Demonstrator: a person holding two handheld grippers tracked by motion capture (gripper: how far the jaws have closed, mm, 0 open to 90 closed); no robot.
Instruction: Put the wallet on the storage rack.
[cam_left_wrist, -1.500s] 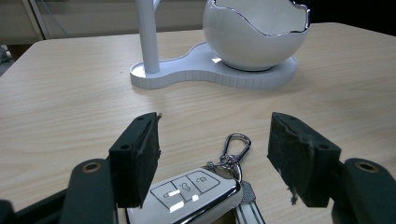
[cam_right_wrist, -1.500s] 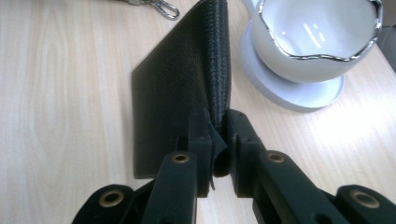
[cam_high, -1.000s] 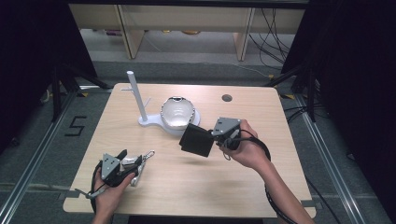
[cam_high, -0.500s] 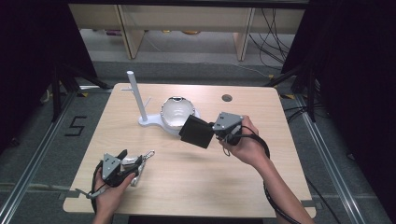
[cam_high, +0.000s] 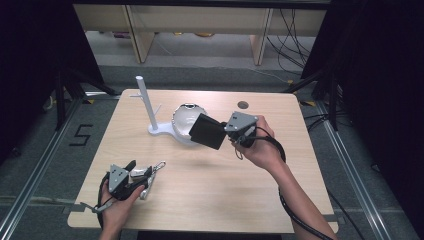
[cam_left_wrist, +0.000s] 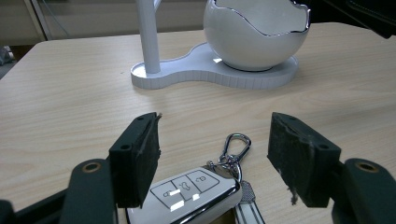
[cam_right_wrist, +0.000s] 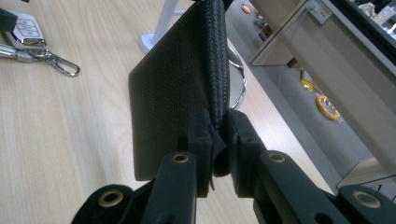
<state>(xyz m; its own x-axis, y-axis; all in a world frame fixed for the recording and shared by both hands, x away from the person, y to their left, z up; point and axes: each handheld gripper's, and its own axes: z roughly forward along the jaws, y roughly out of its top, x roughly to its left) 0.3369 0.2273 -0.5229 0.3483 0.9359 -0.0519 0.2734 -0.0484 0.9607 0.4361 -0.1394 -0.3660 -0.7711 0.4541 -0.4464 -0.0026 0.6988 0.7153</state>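
Observation:
A black leather wallet (cam_high: 207, 131) hangs in the air, its edge pinched in my right gripper (cam_high: 227, 134), which is shut on it. The wallet (cam_right_wrist: 173, 79) is held over the near right rim of the white bowl (cam_high: 184, 119) on a white stand. Near the table's front left, a silver car key fob (cam_high: 141, 173) with a clip ring lies flat. My left gripper (cam_high: 131, 167) is open around it. In the left gripper view the fob (cam_left_wrist: 191, 193) sits between the jaws of the left gripper (cam_left_wrist: 215, 144), and the pads (cam_left_wrist: 140, 154) stand clear of it.
The stand's upright white post (cam_high: 146, 102) rises left of the bowl. A round dark grommet (cam_high: 243, 105) sits near the table's far edge. Shelving and cables lie beyond the table. Bare wood (cam_high: 220, 185) spreads between the two hands.
My right gripper has carried the wallet away from the person and up, closer to the bowl. The left gripper and the key fob have stayed put.

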